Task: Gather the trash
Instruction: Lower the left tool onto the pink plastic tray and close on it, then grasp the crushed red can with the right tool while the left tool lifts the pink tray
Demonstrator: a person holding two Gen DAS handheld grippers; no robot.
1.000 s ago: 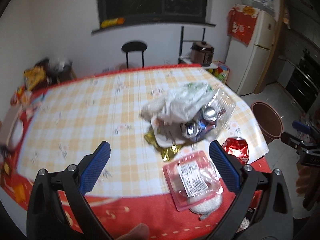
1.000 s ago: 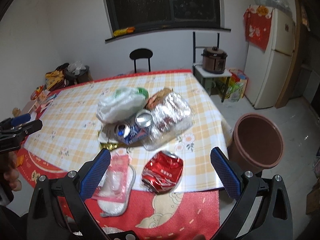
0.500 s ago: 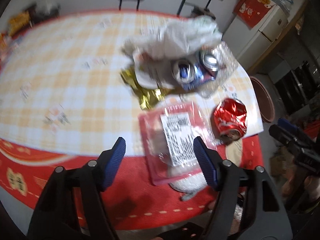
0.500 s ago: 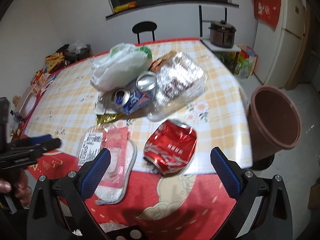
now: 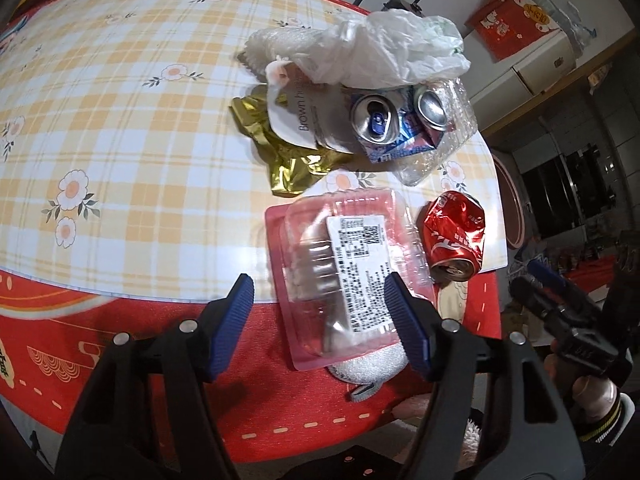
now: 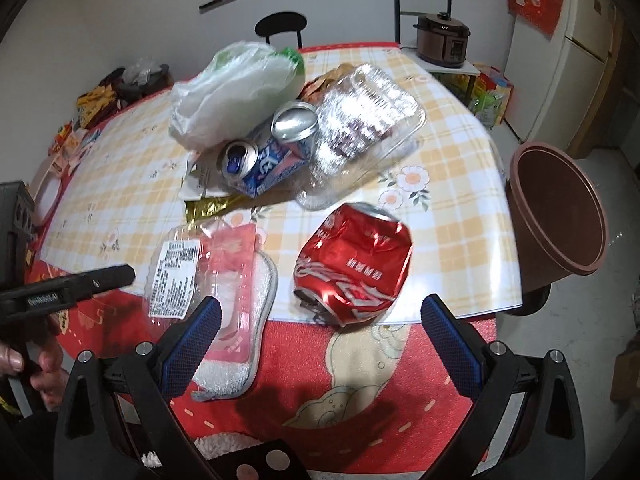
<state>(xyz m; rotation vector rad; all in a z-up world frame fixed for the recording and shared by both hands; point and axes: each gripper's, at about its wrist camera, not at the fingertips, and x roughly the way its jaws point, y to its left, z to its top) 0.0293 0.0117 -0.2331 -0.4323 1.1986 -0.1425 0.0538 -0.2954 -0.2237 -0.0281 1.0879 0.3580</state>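
Where left-wrist view looks down, left gripper [image 5: 320,312] spread, empty, straddling near end of pink plastic tray [image 5: 340,276] overhanging counter [image 5: 120,120] edge. One crushed red can [image 5: 454,240] just beside tray; two blue cans [image 5: 384,124] in pile behind.

Right-wrist view: right gripper [image 6: 320,334] spread, empty, before red can [image 6: 354,268] at counter edge. One brown bin [image 6: 556,216] on floor beside counter's edge.

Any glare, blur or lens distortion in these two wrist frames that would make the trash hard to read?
Left wrist: fisheye bends the table edge; glare on the clear tray lid, though its label stays sharp; right margin dark. Right wrist: slight motion blur on the red can, strong glare on the clear clamshell; the brown bin is stretched near the frame edge.
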